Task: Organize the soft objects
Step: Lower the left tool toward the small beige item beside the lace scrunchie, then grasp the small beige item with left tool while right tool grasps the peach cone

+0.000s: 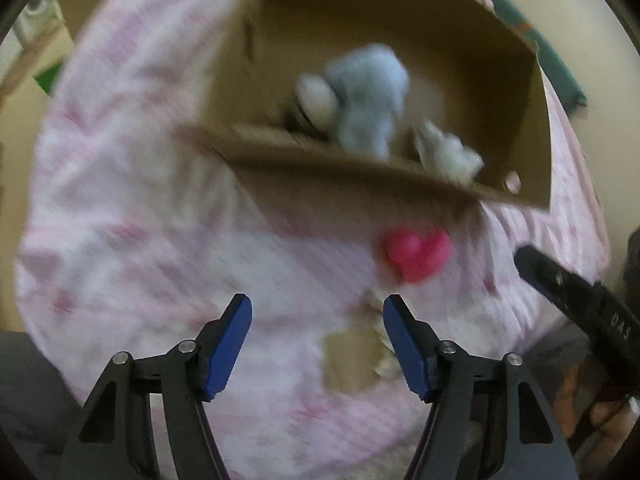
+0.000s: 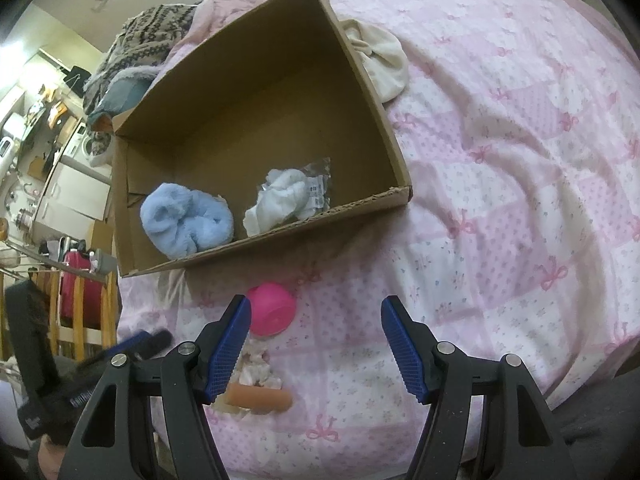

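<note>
An open cardboard box (image 2: 360, 72) lies on a pink quilted bed and also shows, blurred, in the left wrist view (image 1: 536, 128). Inside it are a fluffy blue soft item (image 2: 188, 220) and a white soft item (image 2: 280, 200) beside a clear wrapper. In front of the box lies a pink rounded toy (image 2: 272, 310), which also shows in the left wrist view (image 1: 416, 254). Nearer me lie a tan cylindrical object (image 2: 260, 398) and a pale crumpled piece (image 2: 256, 368). My right gripper (image 2: 316, 344) is open and empty above them. My left gripper (image 1: 318, 344) is open and empty.
A cream cloth (image 2: 384, 60) lies behind the box's right wall. A patterned grey blanket (image 2: 140, 44) is piled at the bed's far left. A red suitcase (image 2: 78, 292) and wooden rails stand beside the bed at the left. The other gripper's black arm (image 1: 576, 300) reaches in at the right.
</note>
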Tool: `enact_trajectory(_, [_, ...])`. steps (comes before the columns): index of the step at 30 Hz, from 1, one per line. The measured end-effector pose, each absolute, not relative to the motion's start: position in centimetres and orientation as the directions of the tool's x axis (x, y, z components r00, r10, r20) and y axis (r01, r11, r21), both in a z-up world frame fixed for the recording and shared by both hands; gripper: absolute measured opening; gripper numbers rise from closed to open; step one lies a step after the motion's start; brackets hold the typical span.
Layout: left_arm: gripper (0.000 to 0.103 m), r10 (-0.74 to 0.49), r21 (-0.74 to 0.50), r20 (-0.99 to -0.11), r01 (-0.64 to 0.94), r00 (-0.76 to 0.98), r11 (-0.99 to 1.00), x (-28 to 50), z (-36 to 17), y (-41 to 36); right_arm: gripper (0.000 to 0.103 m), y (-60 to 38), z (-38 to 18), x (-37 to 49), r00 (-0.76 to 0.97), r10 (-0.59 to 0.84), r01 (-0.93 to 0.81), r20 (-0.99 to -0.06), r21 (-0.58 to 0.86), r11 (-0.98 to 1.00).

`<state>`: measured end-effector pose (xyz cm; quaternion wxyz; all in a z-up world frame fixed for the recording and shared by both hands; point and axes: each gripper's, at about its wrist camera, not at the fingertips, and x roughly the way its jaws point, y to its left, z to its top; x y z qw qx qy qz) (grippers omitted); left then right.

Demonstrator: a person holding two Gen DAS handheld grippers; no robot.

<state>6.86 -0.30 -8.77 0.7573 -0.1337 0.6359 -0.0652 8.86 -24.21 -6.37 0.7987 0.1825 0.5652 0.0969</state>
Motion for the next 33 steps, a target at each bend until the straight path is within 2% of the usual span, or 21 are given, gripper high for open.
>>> enact_trajectory(5, [0.038, -0.3, -0.302, -0.953, -0.061, 0.038, 0.952, 6.0, -11.4, -1.8, 0.071, -23.9, -6.5, 9.0, 0.336, 0.359, 0.044, -0.871, 0.395, 0.917])
enact_trajectory(7, [0.034, -0.331, -0.329, -0.943, -0.066, -0.021, 0.942, 5.5, -12.4, -2.3, 0.071, -23.8, -6.6, 9.0, 0.333, 0.356, 0.043, -0.873, 0.391, 0.919])
enact_trajectory(9, [0.031, -0.34, -0.338, -0.94, -0.066, -0.018, 0.939, 5.7, -12.5, -2.5, 0.071, -23.7, -6.7, 9.1, 0.329, 0.356, 0.046, -0.875, 0.391, 0.919])
enact_trajectory(10, [0.02, -0.349, -0.347, -0.937, -0.065, -0.015, 0.936, 5.8, -12.6, -2.5, 0.071, -23.6, -6.7, 9.1, 0.327, 0.356, 0.047, -0.876, 0.391, 0.919])
enact_trajectory(11, [0.013, -0.367, -0.365, -0.93, -0.064, -0.02, 0.929, 5.9, -12.6, -2.5, 0.071, -23.5, -6.8, 9.2, 0.324, 0.356, 0.047, -0.877, 0.39, 0.919])
enact_trajectory(13, [0.009, -0.385, -0.383, -0.923, -0.066, -0.018, 0.921, 5.9, -12.5, -2.6, 0.071, -23.2, -7.0, 9.4, 0.318, 0.354, 0.042, -0.879, 0.386, 0.921])
enact_trajectory(19, [0.006, -0.371, -0.375, -0.926, -0.053, 0.067, 0.926, 6.0, -9.9, -1.5, 0.071, -22.8, -7.5, 9.4, 0.283, 0.393, 0.022, -0.875, 0.415, 0.909])
enact_trajectory(24, [0.006, -0.251, -0.27, -0.943, -0.061, 0.217, 0.961, 5.8, -6.9, 0.1, 0.071, -21.8, -8.5, 9.0, 0.209, 0.457, -0.015, -0.865, 0.465, 0.885])
enact_trajectory(25, [0.006, -0.225, -0.246, -0.944, -0.06, 0.243, 0.967, 5.8, -6.5, 0.3, 0.065, -21.5, -8.8, 9.0, 0.188, 0.476, -0.019, -0.859, 0.481, 0.877])
enact_trajectory(26, [0.006, -0.198, -0.222, -0.941, -0.058, 0.274, 0.973, 5.7, -5.9, 0.4, 0.05, -21.1, -9.2, 8.9, 0.163, 0.489, -0.024, -0.857, 0.492, 0.87])
enact_trajectory(28, [0.006, -0.182, -0.209, -0.936, -0.058, 0.301, 0.976, 5.8, -5.3, 0.9, 0.038, -20.4, -10.1, 8.9, 0.11, 0.494, -0.032, -0.863, 0.493, 0.869])
enact_trajectory(33, [0.006, -0.169, -0.2, -0.933, -0.066, 0.316, 0.978, 6.4, -5.2, 1.0, 0.037, -18.4, -11.1, 9.0, 0.052, 0.476, -0.064, -0.878, 0.473, 0.879])
